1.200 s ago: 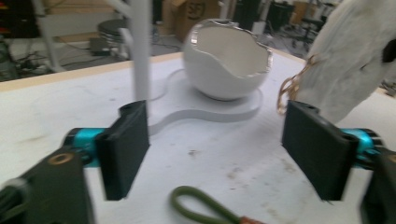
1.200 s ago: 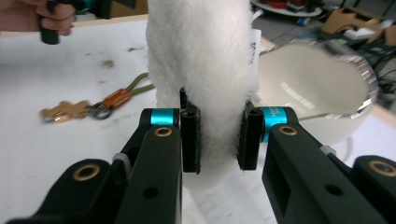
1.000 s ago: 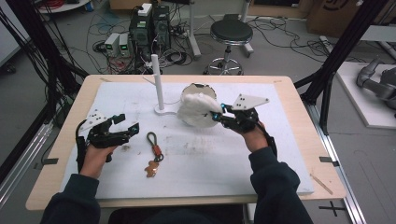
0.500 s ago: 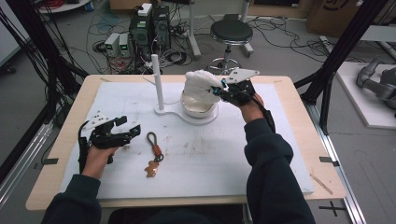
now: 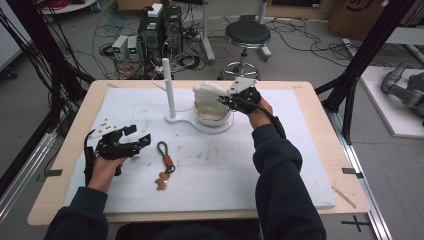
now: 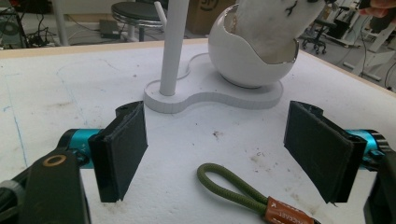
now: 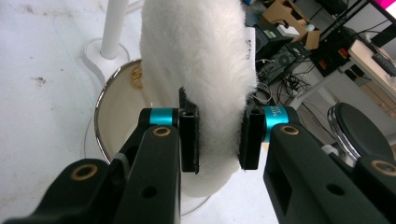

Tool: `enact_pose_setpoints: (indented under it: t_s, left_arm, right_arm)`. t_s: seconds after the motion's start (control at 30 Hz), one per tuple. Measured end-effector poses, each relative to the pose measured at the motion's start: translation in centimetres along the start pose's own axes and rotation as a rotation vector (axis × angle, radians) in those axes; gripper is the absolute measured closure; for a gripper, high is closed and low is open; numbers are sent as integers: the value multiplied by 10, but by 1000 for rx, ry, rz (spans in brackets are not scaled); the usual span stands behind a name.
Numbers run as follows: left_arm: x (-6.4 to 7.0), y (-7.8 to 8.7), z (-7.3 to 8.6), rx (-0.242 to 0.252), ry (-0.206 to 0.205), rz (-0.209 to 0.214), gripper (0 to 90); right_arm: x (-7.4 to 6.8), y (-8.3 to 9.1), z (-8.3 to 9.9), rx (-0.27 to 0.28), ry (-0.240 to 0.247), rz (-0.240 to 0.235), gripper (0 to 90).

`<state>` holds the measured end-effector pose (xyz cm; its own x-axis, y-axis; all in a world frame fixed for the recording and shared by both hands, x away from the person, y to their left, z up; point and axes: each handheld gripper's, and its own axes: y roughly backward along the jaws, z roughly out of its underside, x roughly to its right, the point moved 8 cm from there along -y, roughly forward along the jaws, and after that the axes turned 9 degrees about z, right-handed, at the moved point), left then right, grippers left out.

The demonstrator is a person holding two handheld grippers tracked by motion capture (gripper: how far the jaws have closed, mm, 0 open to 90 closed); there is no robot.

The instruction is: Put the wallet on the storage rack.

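Observation:
A white fluffy plush hangs over the open white egg-shaped bowl, its lower end inside the rim. My right gripper is shut on the plush, which is squeezed between the two pads; in the high view the right gripper is at the bowl's right side. The bowl stands on a flat white base with an upright white post. My left gripper rests open at the left of the mat. A green cord loop with an orange tag lies between the left gripper pads.
A small brown figure charm lies at the end of the cord keychain on the white mat. Beyond the table's far edge stand a stool, computers and cables. A black frame post rises at the right.
My right gripper has carried the plush from in front of the bowl up and over it, and the plush now hangs down into the bowl. The left gripper has stayed put.

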<state>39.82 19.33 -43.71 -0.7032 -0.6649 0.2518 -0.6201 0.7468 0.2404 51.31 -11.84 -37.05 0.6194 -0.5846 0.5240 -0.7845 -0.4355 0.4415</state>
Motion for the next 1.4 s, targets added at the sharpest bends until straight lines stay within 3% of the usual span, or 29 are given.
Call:
enact_pose_setpoints:
  t_s: [0.13, 0.2, 0.27, 0.3, 0.4, 0.5, 0.53, 0.57, 0.6, 0.63, 0.7, 0.8, 0.93, 1.0, 1.07, 1.13, 1.17, 1.2, 1.33, 1.37, 1.4]
  left_arm:
    - [1, 0, 0, -3, 2, 3, 215]
    - [1, 0, 0, -5, 2, 3, 214]
    - [1, 0, 1, -5, 4, 3, 214]
    - [1, 0, 1, -5, 4, 3, 214]
    - [1, -1, 0, -3, 6, 4, 216]
    - [2, -1, 1, -5, 4, 7, 217]
    - [2, -1, 1, -5, 4, 7, 217]
    - [2, -1, 1, -4, 7, 7, 217]
    - [1, 0, 1, -4, 7, 7, 217]
    - [1, 0, 0, -2, 11, 8, 217]
    - [0, 1, 0, -1, 12, 3, 218]
    - [0, 1, 0, -4, 12, 3, 218]
    - [0, 0, 1, -9, 12, 0, 218]
    - [0, 0, 1, -11, 10, -2, 218]
    - [0, 0, 1, -13, 8, -5, 219]
    - [-2, 1, 2, -17, 4, -20, 218]
    - [-2, 1, 2, -17, 4, -20, 218]
    - [-3, 1, 2, -20, 5, -29, 218]
    - [-7, 3, 1, -11, 3, -69, 212]
    - [-7, 3, 1, -11, 3, -69, 205]
    - [-9, 3, 1, -16, 7, -78, 202]
  right_arm:
    - [-6, -11, 10, -42, 31, -28, 741]
    - [-8, -14, 14, -62, 18, -34, 682]
    - [-6, -14, 15, -66, -66, -36, 534]
    - [-5, -12, 14, -59, -113, -39, 506]
    - [0, 0, 6, 17, -282, -108, 493]
    - [1, 9, -4, 95, -383, -177, 589]
    - [1, 9, -4, 95, -383, -177, 589]
    - [1, 9, -4, 95, -432, -192, 683]
    - [0, 7, -3, 72, -454, -191, 721]
    - [0, 7, -3, 72, -454, -191, 721]
    - [-6, -1, 6, -1, -459, -196, 777]
    - [-10, -3, 14, -58, -426, -204, 804]
    - [-11, 2, 18, -79, -398, -180, 775]
    - [-8, 11, 20, -80, -403, -152, 629]
    - [-4, 20, 22, -53, -418, -121, 554]
    - [-1, 32, 29, -34, -398, -42, 449]
    - [-1, 32, 29, -34, -398, -42, 449]
    - [-1, 45, 41, -24, -394, 1, 395]
    - [-1, 69, 72, -36, -432, 45, 283]
    - [-1, 69, 72, -36, -432, 45, 283]
    - [-3, 81, 92, -65, -477, 59, 232]
